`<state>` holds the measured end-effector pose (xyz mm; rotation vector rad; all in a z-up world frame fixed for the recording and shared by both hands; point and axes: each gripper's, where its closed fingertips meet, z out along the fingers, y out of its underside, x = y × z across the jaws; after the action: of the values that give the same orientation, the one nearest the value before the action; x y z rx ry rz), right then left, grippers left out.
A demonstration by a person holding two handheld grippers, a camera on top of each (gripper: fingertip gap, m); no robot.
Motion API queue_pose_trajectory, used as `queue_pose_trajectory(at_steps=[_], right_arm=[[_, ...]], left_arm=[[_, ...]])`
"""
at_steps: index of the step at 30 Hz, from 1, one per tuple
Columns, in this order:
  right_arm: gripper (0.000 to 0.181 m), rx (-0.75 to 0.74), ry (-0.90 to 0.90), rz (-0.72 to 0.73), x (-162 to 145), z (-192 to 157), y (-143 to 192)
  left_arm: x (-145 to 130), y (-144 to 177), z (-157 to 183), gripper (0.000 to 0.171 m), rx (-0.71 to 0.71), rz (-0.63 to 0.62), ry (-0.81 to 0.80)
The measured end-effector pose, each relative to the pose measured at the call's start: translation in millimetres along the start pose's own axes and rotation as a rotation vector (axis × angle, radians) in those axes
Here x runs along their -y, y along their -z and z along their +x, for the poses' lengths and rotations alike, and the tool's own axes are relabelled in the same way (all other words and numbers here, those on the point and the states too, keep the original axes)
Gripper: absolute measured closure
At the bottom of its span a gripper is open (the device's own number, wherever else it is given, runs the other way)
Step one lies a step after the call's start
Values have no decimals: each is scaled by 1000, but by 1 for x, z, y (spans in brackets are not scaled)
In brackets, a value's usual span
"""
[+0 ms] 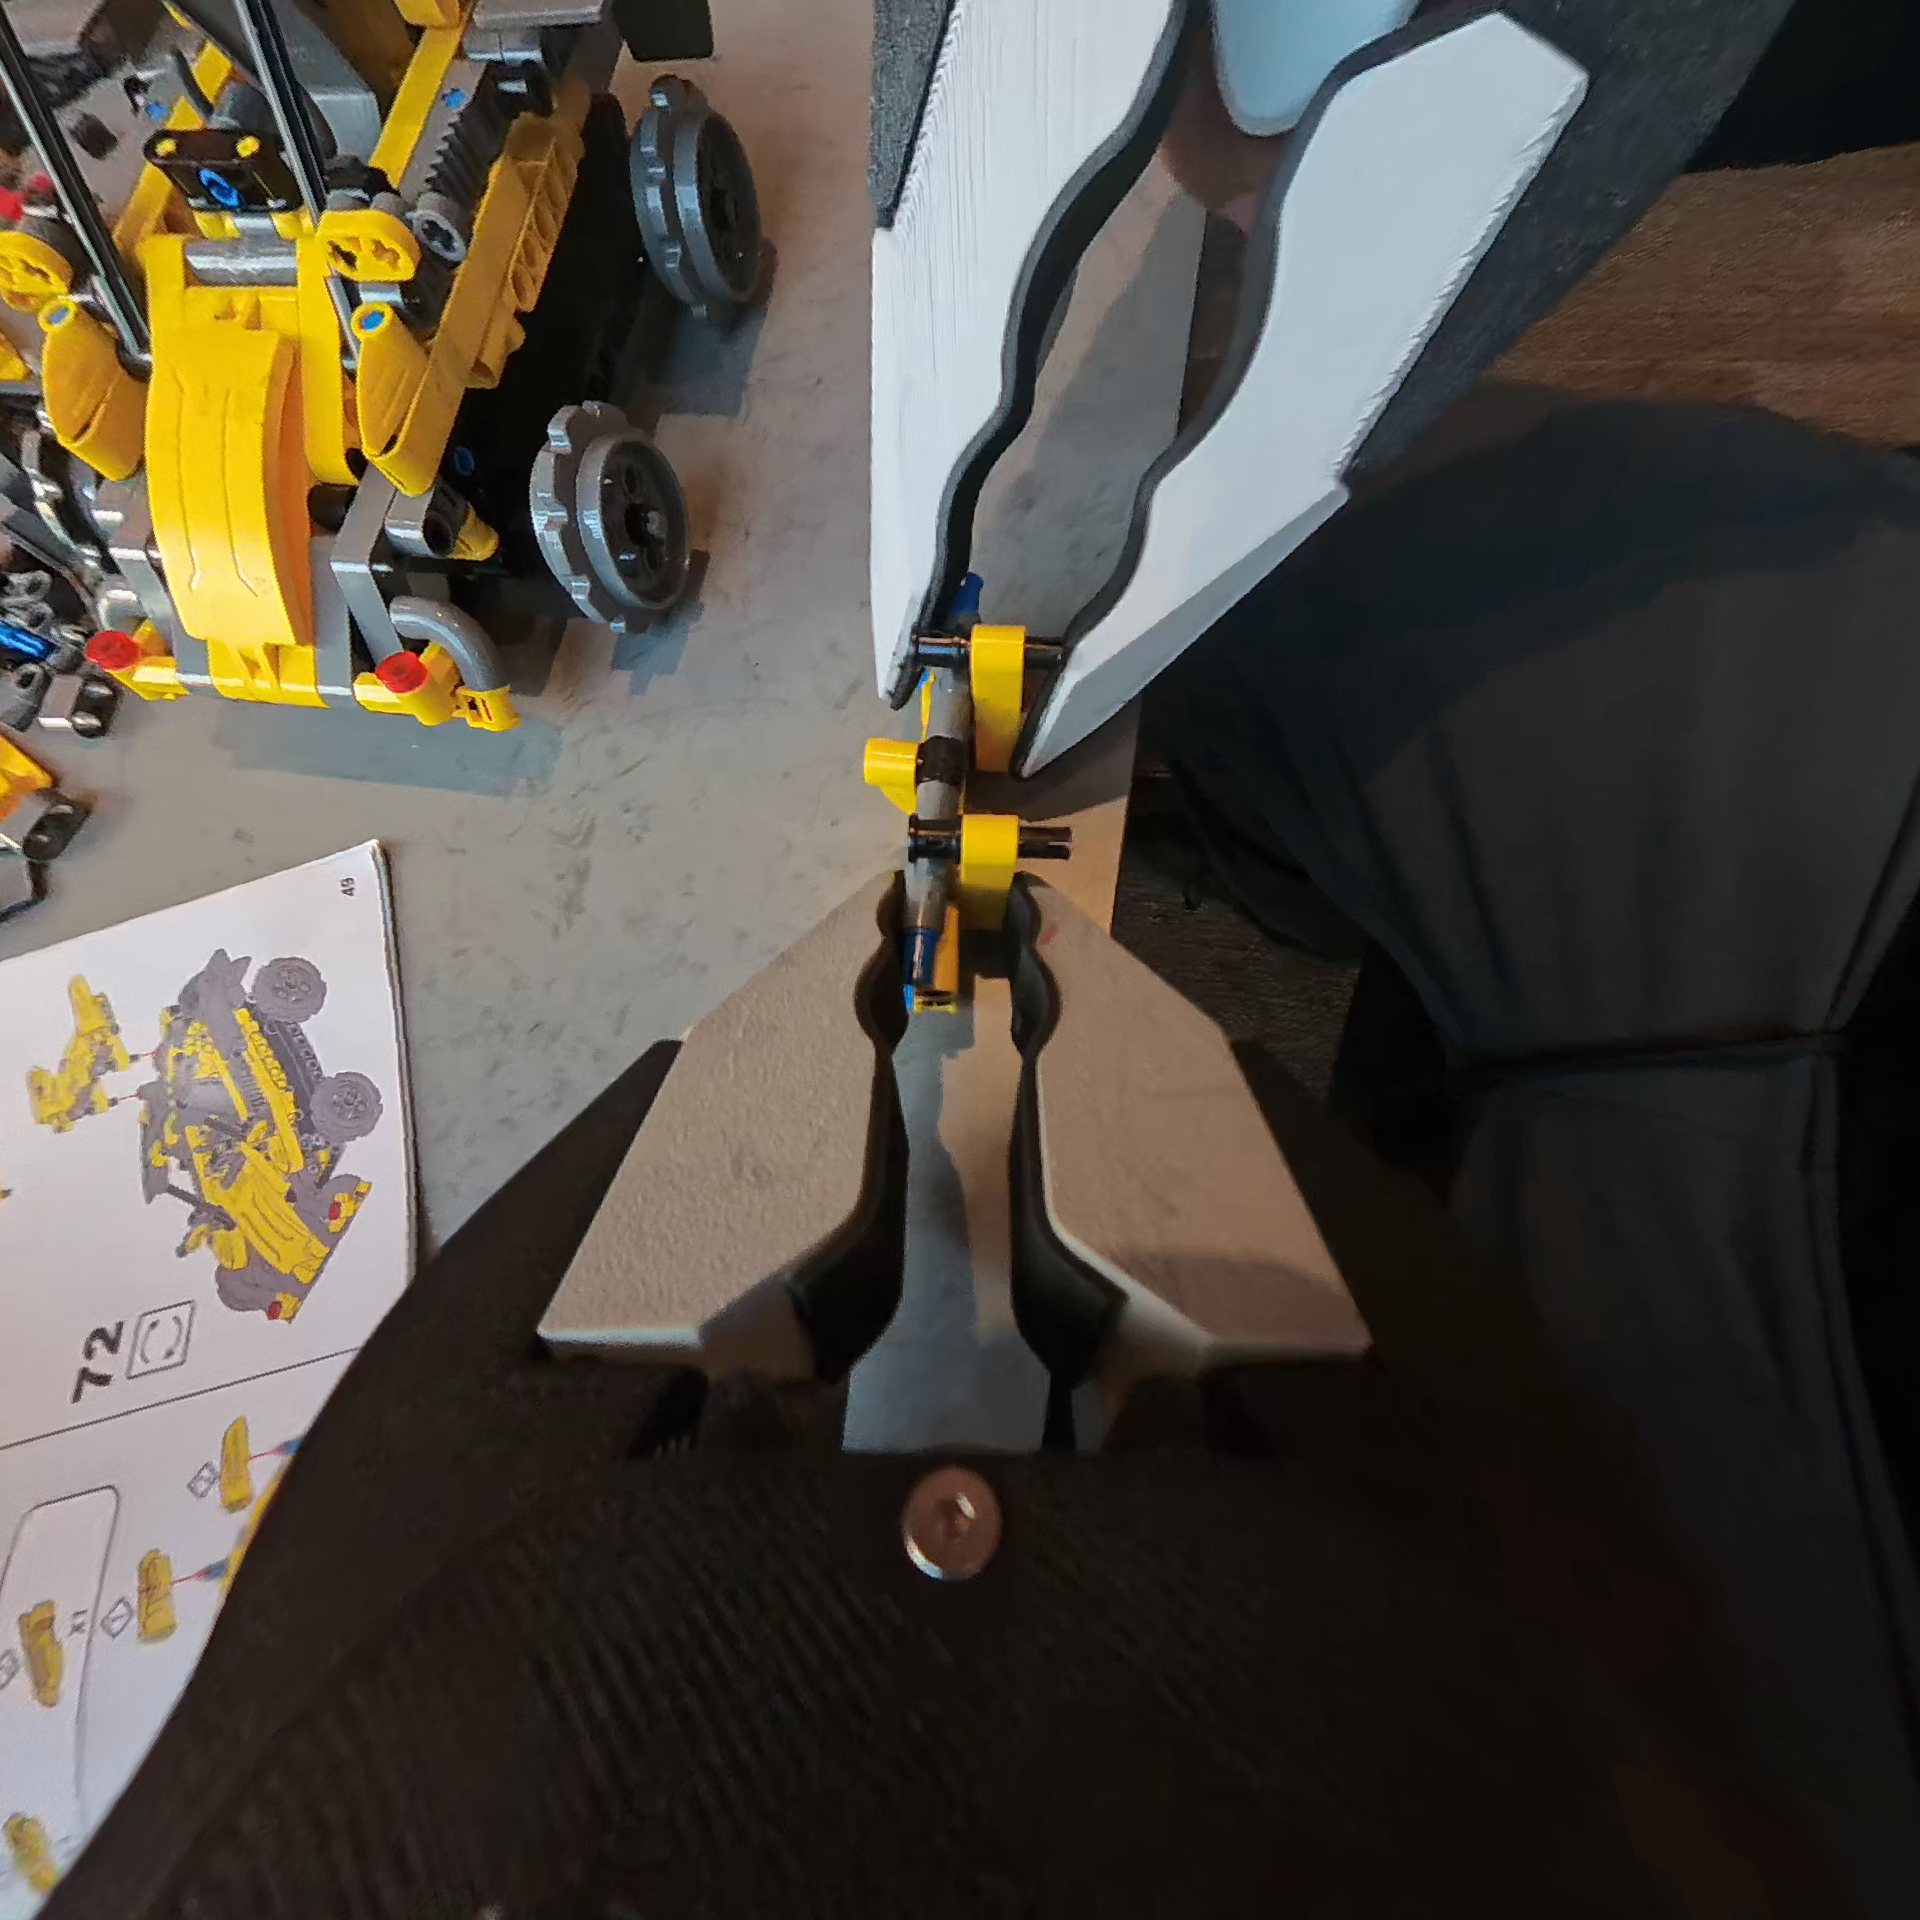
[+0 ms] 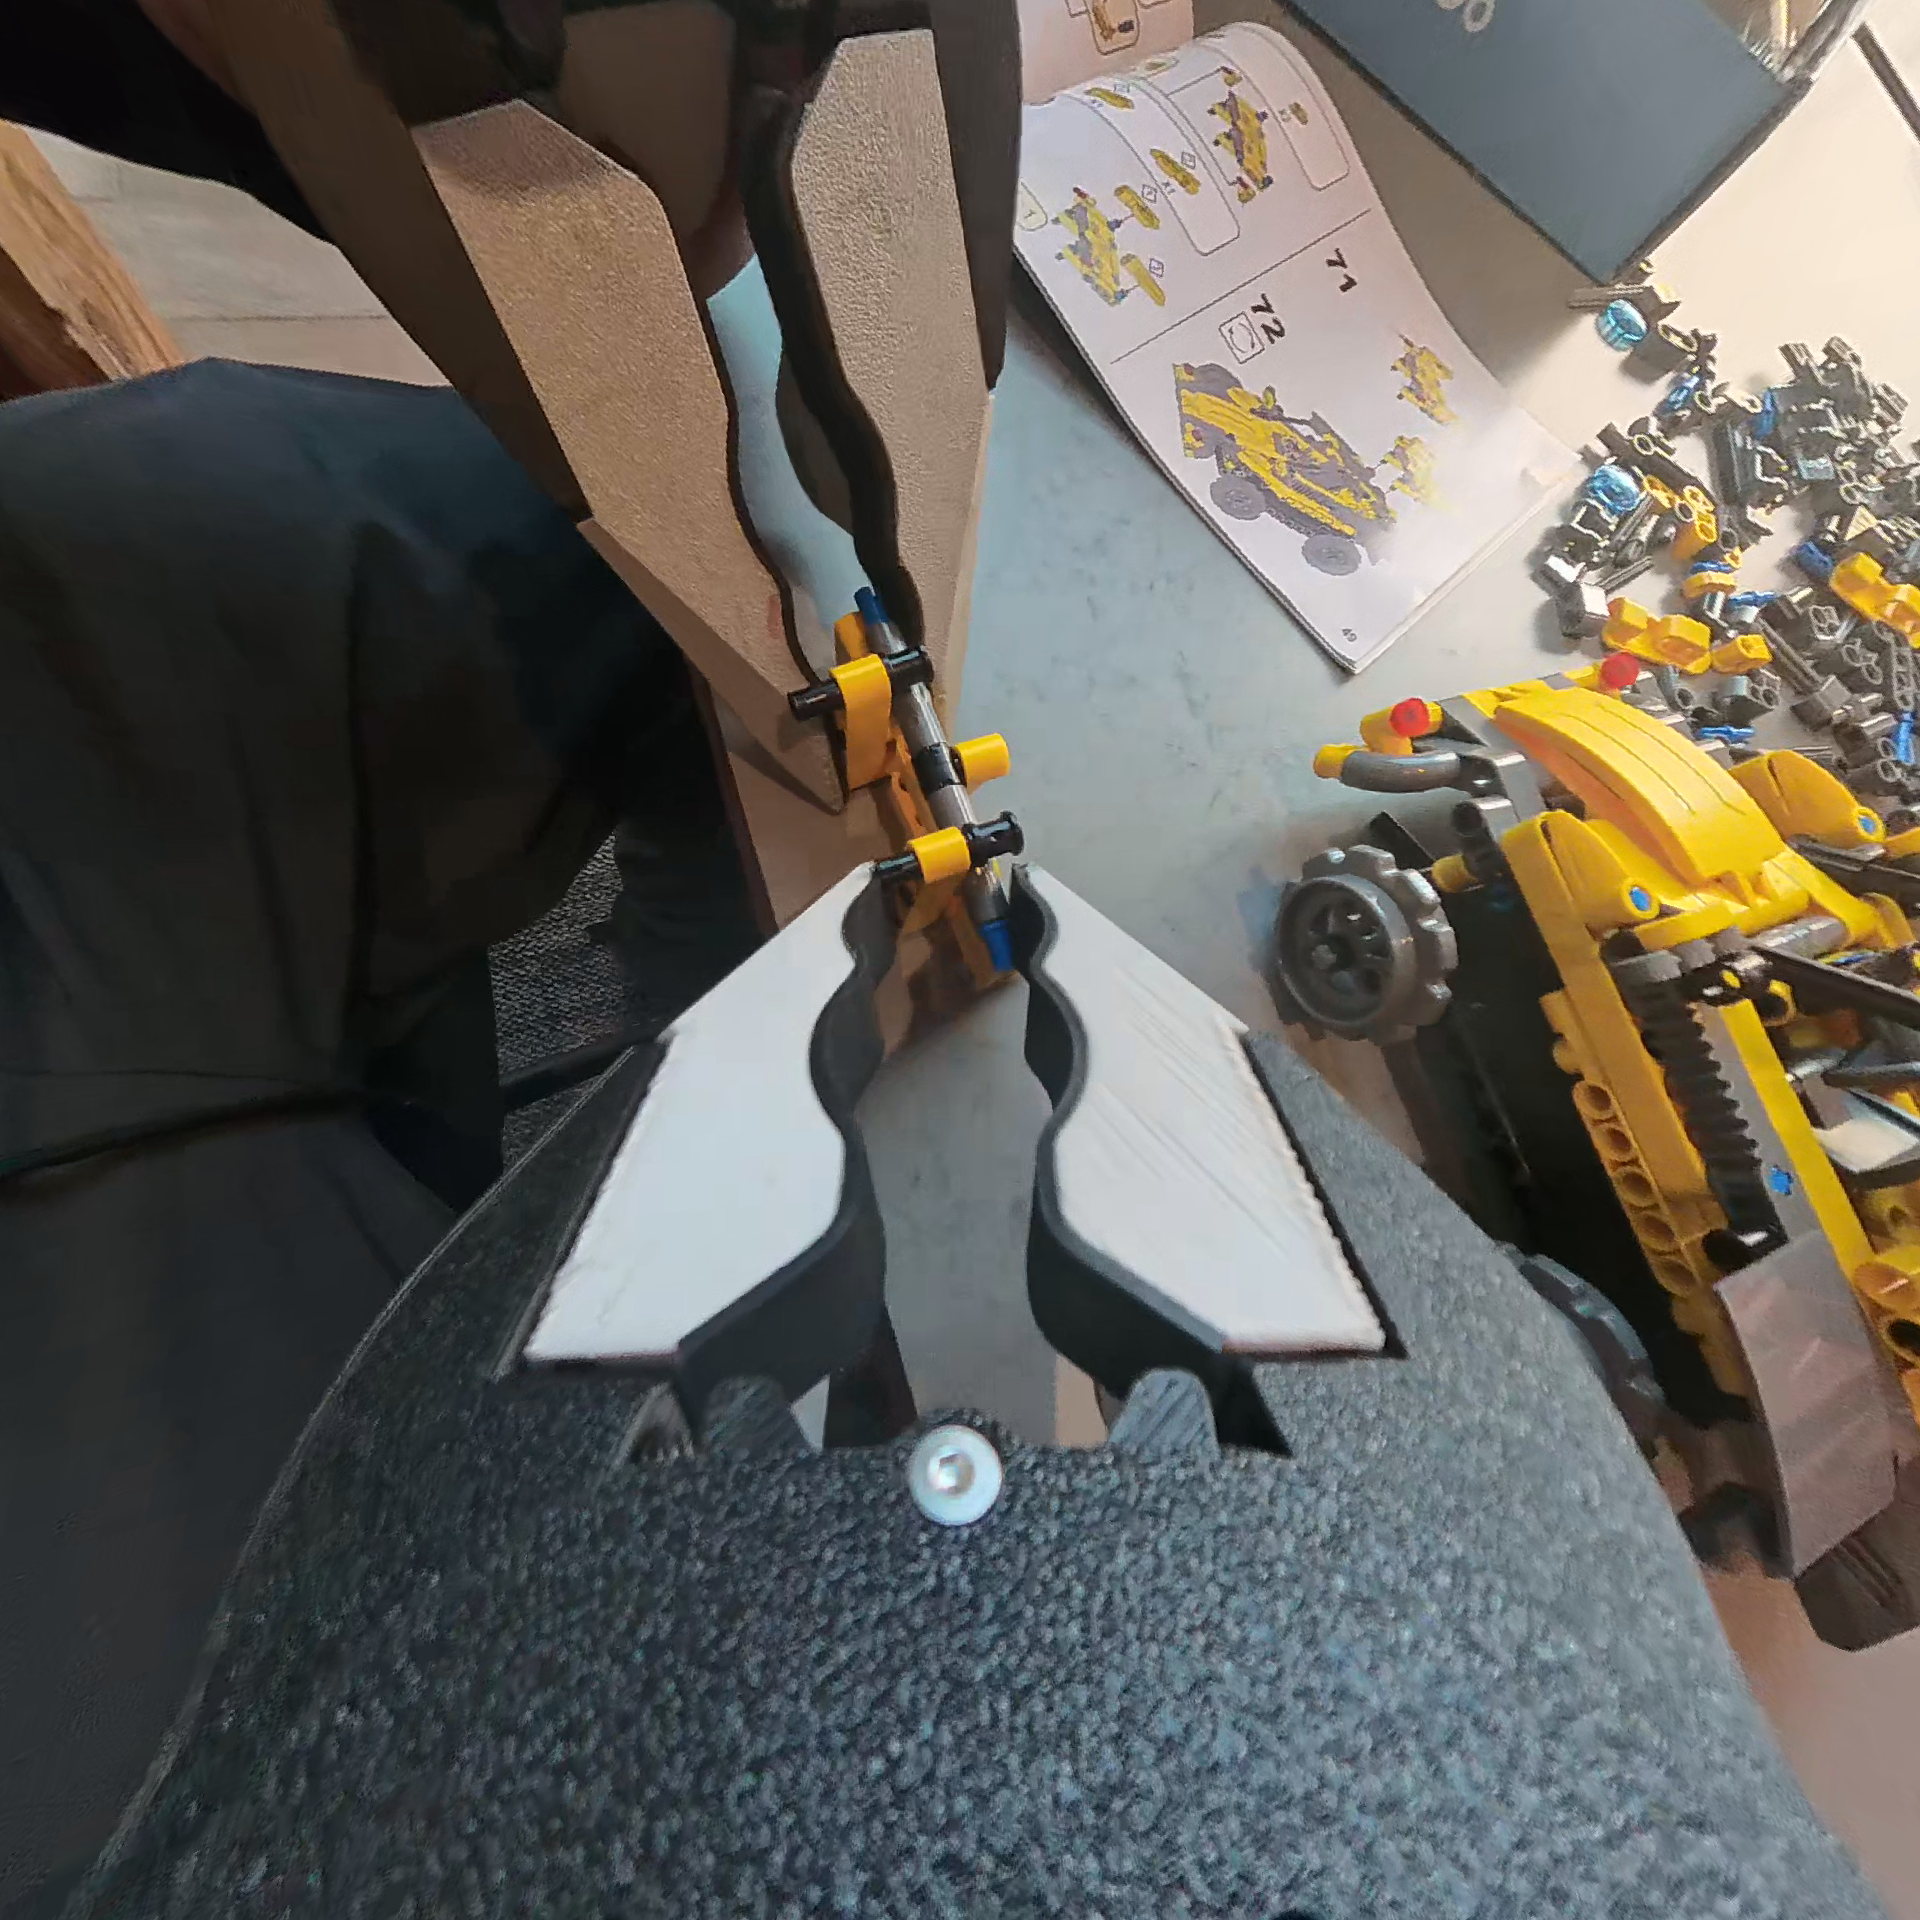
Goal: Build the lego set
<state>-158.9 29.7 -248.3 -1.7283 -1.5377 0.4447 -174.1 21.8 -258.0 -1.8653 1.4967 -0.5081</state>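
A small assembly [image 1: 940, 779] of a grey axle, yellow connectors and black pins hangs in the air near the table's edge, held between both grippers. My left gripper [image 1: 961, 899] is shut on its near end, where a blue pin shows between the fingers. My right gripper [image 1: 977, 686] comes in from above and is shut on its far end. In the right wrist view the same assembly [image 2: 935, 774] runs from my right gripper [image 2: 951, 883] up to the left gripper [image 2: 883, 727]. The two grippers point at each other, tips a short way apart.
A large yellow and grey model vehicle [image 1: 312, 364] [image 2: 1662, 987] stands on the grey table [image 1: 623, 831]. An open instruction booklet [image 1: 208, 1143] [image 2: 1299, 343] lies beside it. A pile of loose small pieces [image 2: 1766, 499] and a dark box [image 2: 1558, 114] lie farther off. A person's dark clothing [image 2: 260, 727] lies off the table edge.
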Motion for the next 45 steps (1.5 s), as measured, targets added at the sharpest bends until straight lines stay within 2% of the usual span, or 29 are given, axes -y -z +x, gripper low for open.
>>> queue_pose_trajectory(at_steps=[2,4,5,7,9,13,18,22,28,32,37,41,45], right_arm=[[158,-34,33,20,1,-1,0],[155,-105,133,48,2,-1,0],[144,-121,178,49,1,-4,1],[143,-157,187,52,1,-4,3],[138,-163,149,60,0,-2,4],[141,-100,80,76,-2,-5,3],[128,-108,-15,117,-5,3,4],[126,-104,-53,143,-9,4,7],[126,-50,-99,168,-4,3,17],[124,-43,-107,154,-5,3,18],[114,15,-235,151,-5,1,13],[103,72,-364,192,8,-1,6],[109,72,-380,124,7,-5,-10]], left_arm=[[0,2,-2,158,36,8,-72],[1,5,-9,158,165,33,-268],[1,7,-14,157,258,32,-398],[2,10,-19,158,419,23,-622],[1,8,-18,158,470,17,-700],[1,8,-20,156,453,19,-659],[-2,17,-33,136,451,-37,-566],[-10,29,-29,125,357,-72,-488],[-18,40,-24,128,262,-80,-393],[-8,44,-14,144,206,-15,-361],[-25,40,-22,138,227,-114,-360],[-33,42,-31,137,219,-101,-285],[-39,45,-37,136,202,-64,-202]])
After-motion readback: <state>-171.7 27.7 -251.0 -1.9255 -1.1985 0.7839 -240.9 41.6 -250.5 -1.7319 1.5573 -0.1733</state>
